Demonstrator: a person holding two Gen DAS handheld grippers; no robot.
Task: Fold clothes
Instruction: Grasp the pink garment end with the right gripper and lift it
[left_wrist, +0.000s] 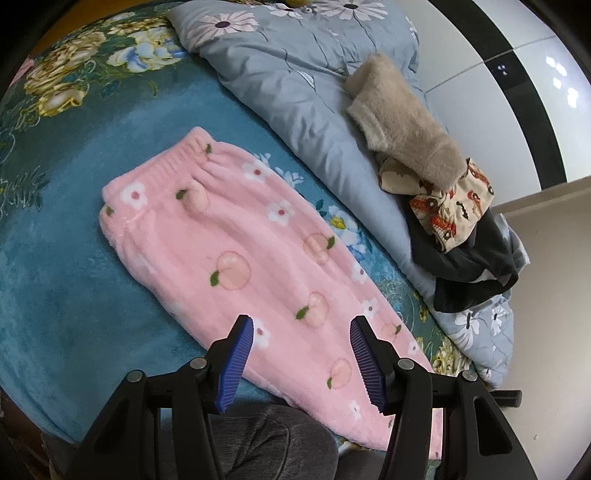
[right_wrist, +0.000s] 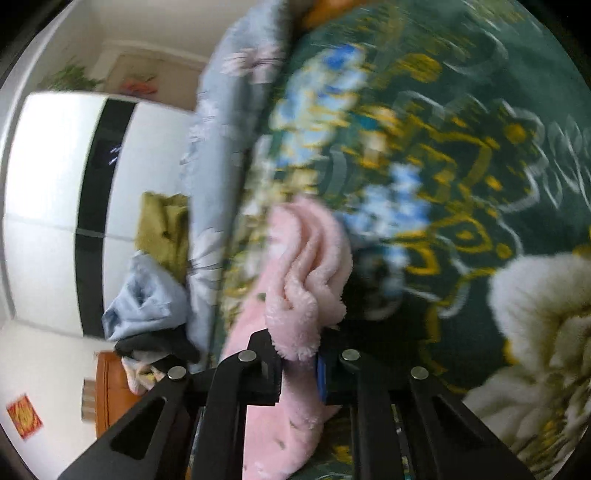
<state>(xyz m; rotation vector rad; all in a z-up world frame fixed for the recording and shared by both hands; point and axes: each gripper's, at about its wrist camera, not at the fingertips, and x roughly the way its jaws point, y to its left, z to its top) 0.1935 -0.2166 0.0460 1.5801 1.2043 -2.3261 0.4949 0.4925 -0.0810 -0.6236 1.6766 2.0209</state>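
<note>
The pink trousers lie lengthwise from upper left to lower right under the parted, empty left gripper, while the right gripper pinches their bunched end.

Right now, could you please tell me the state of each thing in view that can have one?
pink fleece trousers: laid flat on the bed, one end bunched in the right gripper.
left gripper: open, over the trousers, holding nothing.
right gripper: shut on the pink fleece.
beige fuzzy garment: folded, on the quilt.
grey floral quilt: rumpled.
patterned and dark clothes: unfolded heap.
</note>
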